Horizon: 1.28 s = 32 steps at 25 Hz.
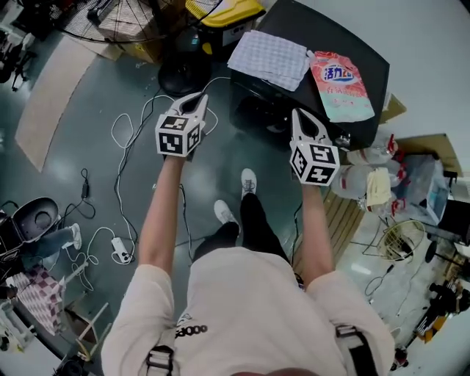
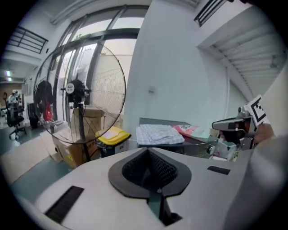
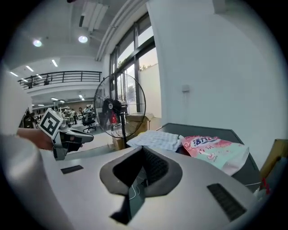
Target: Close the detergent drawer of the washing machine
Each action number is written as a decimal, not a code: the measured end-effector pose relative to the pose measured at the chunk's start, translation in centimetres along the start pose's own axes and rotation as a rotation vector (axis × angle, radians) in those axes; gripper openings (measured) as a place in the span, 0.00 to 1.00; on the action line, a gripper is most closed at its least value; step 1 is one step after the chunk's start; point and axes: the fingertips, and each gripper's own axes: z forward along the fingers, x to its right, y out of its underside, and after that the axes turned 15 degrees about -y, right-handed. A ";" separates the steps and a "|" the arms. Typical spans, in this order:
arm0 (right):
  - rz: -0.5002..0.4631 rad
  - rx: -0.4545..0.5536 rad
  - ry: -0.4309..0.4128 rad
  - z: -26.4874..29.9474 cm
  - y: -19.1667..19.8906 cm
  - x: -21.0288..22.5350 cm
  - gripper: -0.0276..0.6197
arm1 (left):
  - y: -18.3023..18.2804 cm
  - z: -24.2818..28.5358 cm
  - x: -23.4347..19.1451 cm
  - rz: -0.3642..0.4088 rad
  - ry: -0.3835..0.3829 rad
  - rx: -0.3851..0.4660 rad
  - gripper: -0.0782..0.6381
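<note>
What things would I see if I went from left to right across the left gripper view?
big fan → yellow-lidded bin → checked cloth → pink bag → right hand-held gripper, with its jaws shut on nothing.

Pink bag [image 1: 339, 84], checked cloth [image 1: 269, 59], black washing machine [image 1: 330, 29], yellow lid [image 1: 220, 10].

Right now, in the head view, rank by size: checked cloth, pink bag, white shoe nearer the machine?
Largest: checked cloth
Next: pink bag, only slightly smaller
Smallest: white shoe, though it lies farther from the camera
</note>
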 end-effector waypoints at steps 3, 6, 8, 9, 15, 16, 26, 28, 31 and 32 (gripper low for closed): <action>-0.036 0.027 -0.062 -1.8 -2.3 -2.4 0.05 | -1.8 -3.8 0.0 0.023 -0.022 0.068 0.13; -0.095 0.083 -0.143 -3.4 -4.9 -5.1 0.05 | -3.6 -6.8 0.3 0.056 -0.033 0.122 0.13; -0.151 0.089 -0.168 -4.2 -6.3 -6.8 0.05 | -4.9 -8.8 0.5 0.091 -0.038 0.156 0.13; -0.176 0.092 -0.179 -4.6 -7.0 -7.6 0.05 | -5.6 -9.8 0.7 0.111 -0.036 0.172 0.13; -0.304 0.173 -0.245 -7.7 -11.6 -11.9 0.05 | -9.5 -16.3 2.5 0.220 0.033 0.310 0.13; -0.326 0.175 -0.247 -8.1 -12.0 -12.4 0.05 | -10.1 -17.3 2.6 0.221 0.037 0.329 0.13; -0.444 0.186 -0.308 -10.2 -16.0 -16.4 0.05 | -14.3 -22.5 3.3 0.252 -0.026 0.405 0.13; -0.472 0.200 -0.322 -10.5 -17.0 -17.3 0.05 | -15.1 -23.3 3.8 0.267 -0.027 0.427 0.13; -0.502 0.215 -0.337 -11.2 -18.1 -18.4 0.05 | -16.2 -24.7 4.5 0.291 -0.024 0.453 0.13; -0.509 0.219 -0.340 -11.3 -18.3 -18.8 0.05 | -16.5 -25.2 4.7 0.297 -0.020 0.460 0.13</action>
